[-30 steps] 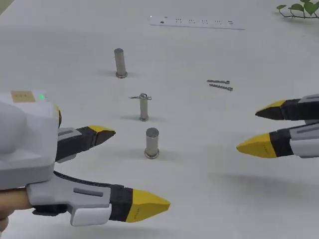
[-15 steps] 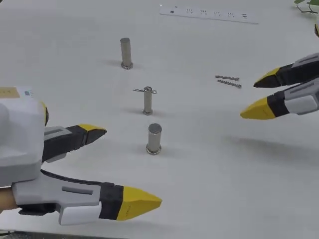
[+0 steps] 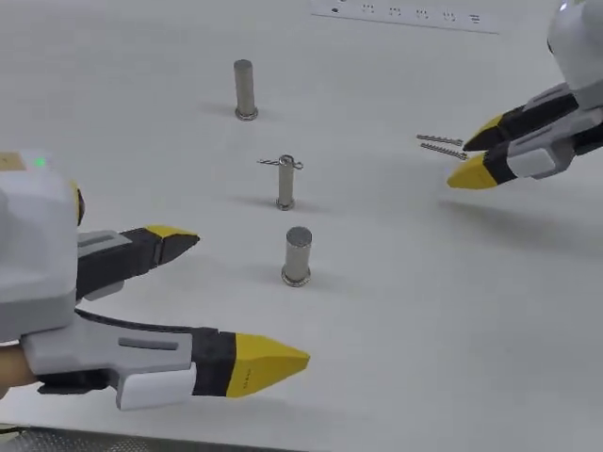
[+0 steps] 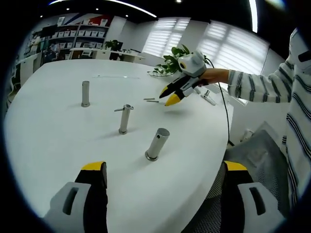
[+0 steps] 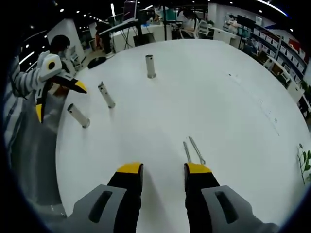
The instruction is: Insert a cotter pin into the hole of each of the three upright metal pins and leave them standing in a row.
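Note:
Three metal pins stand in a row on the white table: the far pin, the middle pin with a cotter pin through its top, and the near pin. Two loose cotter pins lie side by side at the right. My right gripper hovers open just short of them, nothing between its fingers. My left gripper is open at the near left, with the near pin ahead of its jaws.
A white power strip lies at the far edge of the table. In the left gripper view a potted plant stands behind the right gripper and a striped sleeve reaches in from the right. Office shelves line the background.
My right gripper has moved up and away toward the two loose cotter pins, its jaws narrower. The left gripper has barely moved. The head camera has shifted.

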Demonstrator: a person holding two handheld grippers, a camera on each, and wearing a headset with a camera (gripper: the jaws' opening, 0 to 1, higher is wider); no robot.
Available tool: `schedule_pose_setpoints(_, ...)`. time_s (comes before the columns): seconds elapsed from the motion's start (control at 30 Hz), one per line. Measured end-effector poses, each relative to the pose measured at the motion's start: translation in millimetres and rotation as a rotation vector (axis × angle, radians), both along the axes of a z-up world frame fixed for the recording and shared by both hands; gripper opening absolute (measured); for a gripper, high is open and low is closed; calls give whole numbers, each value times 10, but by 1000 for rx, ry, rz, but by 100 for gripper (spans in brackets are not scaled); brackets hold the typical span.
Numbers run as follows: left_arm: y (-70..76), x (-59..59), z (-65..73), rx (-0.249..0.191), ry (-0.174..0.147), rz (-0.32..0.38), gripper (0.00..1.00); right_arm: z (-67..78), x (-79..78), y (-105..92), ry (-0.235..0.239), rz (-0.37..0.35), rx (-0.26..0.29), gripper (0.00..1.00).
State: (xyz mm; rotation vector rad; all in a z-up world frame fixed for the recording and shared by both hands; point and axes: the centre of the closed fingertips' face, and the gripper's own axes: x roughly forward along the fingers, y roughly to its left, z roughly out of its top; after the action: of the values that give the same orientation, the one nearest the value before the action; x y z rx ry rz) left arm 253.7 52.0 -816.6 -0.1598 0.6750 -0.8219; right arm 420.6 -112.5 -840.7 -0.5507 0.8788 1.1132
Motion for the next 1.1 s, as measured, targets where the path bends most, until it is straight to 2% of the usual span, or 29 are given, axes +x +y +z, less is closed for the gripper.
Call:
schedule_pose_setpoints(0.1, 20, -11, -18, 8, 2, -2, 95, -25, 79, -1, -13, 13, -23, 32)
schedule_pose_setpoints(0.13, 32, -35, -59, 33, 8, -14, 95, -38, 91, -4, -9, 12, -28, 32)
schedule_pose_setpoints(0.2, 24, -59, -91, 53, 5, -31, 96, -66, 88, -1, 3, 24, -36, 32)
schedule_pose_setpoints(0.4, -28, -98, -92, 44, 14, -49, 94, -136, 154, -2, 9, 48, -82, 30)
schedule_pose_setpoints(0.43, -30, -105, -115, 56, 16, -52, 94, -150, 202, 5, 9, 51, -89, 30)
schedule_pose_setpoints(0.5, -20, -147, -182, 107, 8, -92, 91, -167, 226, -10, 11, 58, -106, 30)
schedule_pose_setpoints(0.53, -29, -164, -200, 114, 10, -103, 91, -172, 226, -15, 15, 64, -114, 30)
schedule_pose_setpoints(0.73, -45, -183, -230, 102, 29, -102, 91, -185, 221, -3, 44, 55, -111, 26)
schedule_pose_setpoints(0.83, -42, -168, -214, 98, 24, -96, 90, -220, 214, -13, 40, 76, -137, 23)
schedule_pose_setpoints(0.87, -40, -160, -207, 95, 25, -90, 90, -213, 239, -14, 20, 101, -142, 21)
schedule_pose_setpoints(0.9, -35, -157, -210, 94, 29, -84, 90, -217, 225, -26, 32, 85, -146, 18)
schedule_pose_setpoints(1.1, -12, -153, -210, 101, 25, -81, 89, -222, 294, -48, 8, 72, -174, 9)
